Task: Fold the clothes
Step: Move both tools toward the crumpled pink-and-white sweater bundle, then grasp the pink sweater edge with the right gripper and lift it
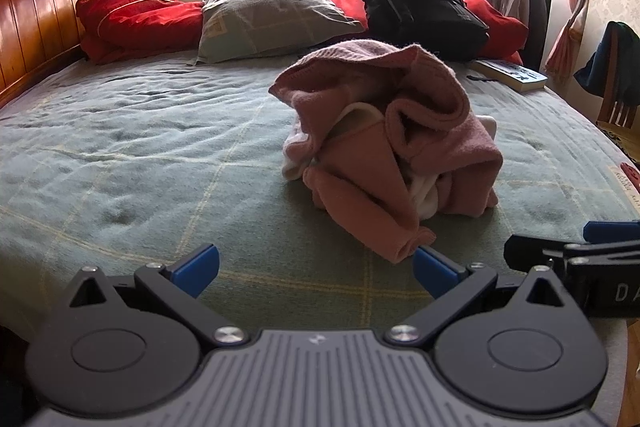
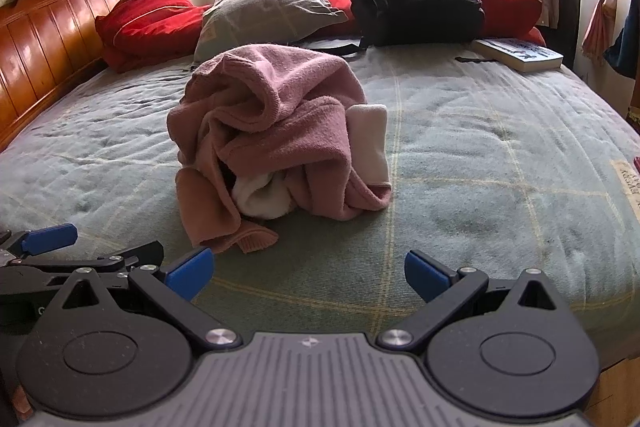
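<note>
Sweater (image 1: 390,143) heaped mid-bed, unfolded; left tool (image 1: 316,269) and right tool (image 2: 308,273) spread before sweater, empty, poised to start.

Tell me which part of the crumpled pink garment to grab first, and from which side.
Take the loose ribbed cuff trailing off the near edge of the pink garment. It lies flat on the bedspread, clear of the bundle, closest to both open tools. Come from the near side, low; the left tool sits nearest it.

pink garment (image 2: 276,131), green plaid blanket (image 2: 480,155), red pillow (image 2: 148,19)
</note>
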Demonstrator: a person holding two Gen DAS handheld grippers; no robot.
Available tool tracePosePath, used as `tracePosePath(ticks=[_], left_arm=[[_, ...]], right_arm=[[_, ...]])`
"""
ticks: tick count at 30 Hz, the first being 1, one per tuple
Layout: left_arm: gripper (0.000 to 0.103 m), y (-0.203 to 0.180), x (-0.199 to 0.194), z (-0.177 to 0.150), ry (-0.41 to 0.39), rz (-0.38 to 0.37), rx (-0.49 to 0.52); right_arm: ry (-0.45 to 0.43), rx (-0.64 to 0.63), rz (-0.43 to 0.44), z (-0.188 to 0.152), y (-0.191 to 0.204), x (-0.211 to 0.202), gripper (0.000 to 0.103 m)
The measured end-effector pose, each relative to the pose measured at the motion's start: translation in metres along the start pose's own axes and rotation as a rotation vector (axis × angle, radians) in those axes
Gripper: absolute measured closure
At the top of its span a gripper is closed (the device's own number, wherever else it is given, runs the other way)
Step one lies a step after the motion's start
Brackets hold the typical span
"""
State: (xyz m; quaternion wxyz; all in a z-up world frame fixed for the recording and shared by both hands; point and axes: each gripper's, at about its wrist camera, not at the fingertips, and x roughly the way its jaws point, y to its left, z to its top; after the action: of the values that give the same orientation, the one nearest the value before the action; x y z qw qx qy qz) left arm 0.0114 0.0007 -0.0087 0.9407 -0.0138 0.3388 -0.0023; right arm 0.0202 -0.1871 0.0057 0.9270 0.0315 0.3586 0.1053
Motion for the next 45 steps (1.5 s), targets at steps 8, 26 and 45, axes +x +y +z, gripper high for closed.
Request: tracePosePath(ticks=[8, 26, 45], left_arm=[[0.001, 0.001, 0.008, -0.001, 0.009, -0.004, 0.002], [0.001, 0.007, 0.031, 0.006, 0.028, -0.014, -0.004], [0.001, 0.011, 0.046, 0.029, -0.012, -0.058, 0.057]], right_arm=[[-0.005, -0.007, 0.009, 0.002, -0.001, 0.007, 0.0], [0.019, -0.037, 0.047, 0.014, 0.006, 0.027, 0.0], [-0.01, -0.138, 0.047, 0.045, 0.011, 0.038, 0.0]])
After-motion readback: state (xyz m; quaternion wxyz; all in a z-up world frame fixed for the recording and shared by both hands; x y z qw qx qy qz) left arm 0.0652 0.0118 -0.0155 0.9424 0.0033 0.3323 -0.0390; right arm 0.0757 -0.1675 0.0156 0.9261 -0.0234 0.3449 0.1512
